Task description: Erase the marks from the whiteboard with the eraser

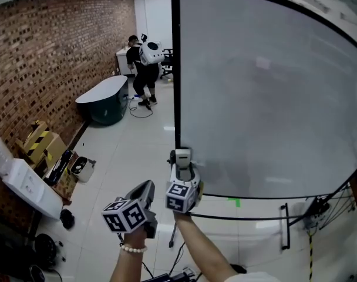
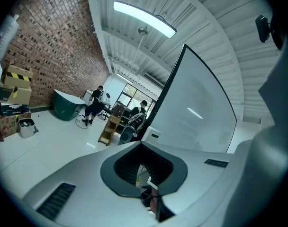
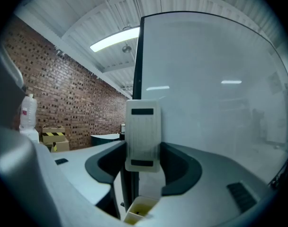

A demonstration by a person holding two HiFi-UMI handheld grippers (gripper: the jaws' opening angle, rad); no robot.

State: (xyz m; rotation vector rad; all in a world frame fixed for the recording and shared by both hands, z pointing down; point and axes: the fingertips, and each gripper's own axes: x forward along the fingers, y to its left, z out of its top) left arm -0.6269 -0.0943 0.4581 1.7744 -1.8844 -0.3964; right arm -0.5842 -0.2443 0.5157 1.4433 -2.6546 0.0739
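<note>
The white rectangular plastic eraser [image 1: 181, 157] stands upright in the right gripper [image 1: 182, 168], whose jaws are clamped on its lower half. In the right gripper view the eraser [image 3: 143, 136] shows a ribbed face with a dark slot at the top and another at the bottom, set between the dark pads of the right gripper [image 3: 143, 150].

It is held at the lower left corner of the large black-framed whiteboard [image 1: 266, 98], just by the frame's left upright. Whether it touches the surface cannot be told. The whiteboard [image 3: 205, 89] looks pale grey with a faint cloudy haze.

The left gripper [image 1: 144, 192] hangs lower and to the left, near the right one but apart from the board. Its own view shows the left gripper [image 2: 143, 148] closed and empty, looking past the eraser [image 2: 152, 135] towards the whiteboard [image 2: 196, 112].

Further back, a red brick wall [image 1: 55, 57] runs along the left. A person [image 1: 144, 69] bends over on the white tiled floor [image 1: 131, 151], beside a dark green rounded counter [image 1: 105, 101].
</note>
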